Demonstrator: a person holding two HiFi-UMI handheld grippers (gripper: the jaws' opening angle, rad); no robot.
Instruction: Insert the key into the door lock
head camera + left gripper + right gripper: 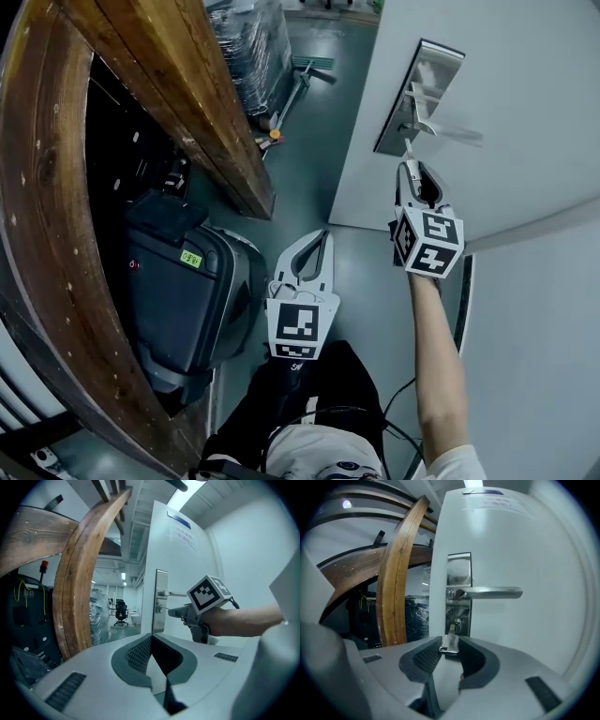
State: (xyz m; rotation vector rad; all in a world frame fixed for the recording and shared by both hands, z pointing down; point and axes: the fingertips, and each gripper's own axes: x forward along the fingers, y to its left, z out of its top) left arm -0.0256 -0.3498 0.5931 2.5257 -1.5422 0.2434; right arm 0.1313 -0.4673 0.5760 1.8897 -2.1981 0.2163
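Key (pixel 450 639) pinched by its head between the tips of the right gripper (pixel 450 648), blade pointing at the door lock (pixel 457 623) just under the handle (pixel 490 592); left gripper (pixel 151 638) hangs lower, jaws together, empty.

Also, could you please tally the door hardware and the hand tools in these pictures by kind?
Grippers: 2 (left gripper, right gripper)
Key: 1
Lever handle: 1
Lock cylinder: 1
Total: 5

Key (pixel 450 642) just before the lock (pixel 457 623) — handle (pixel 487 592) above, wooden arch (pixel 396 588) at left.
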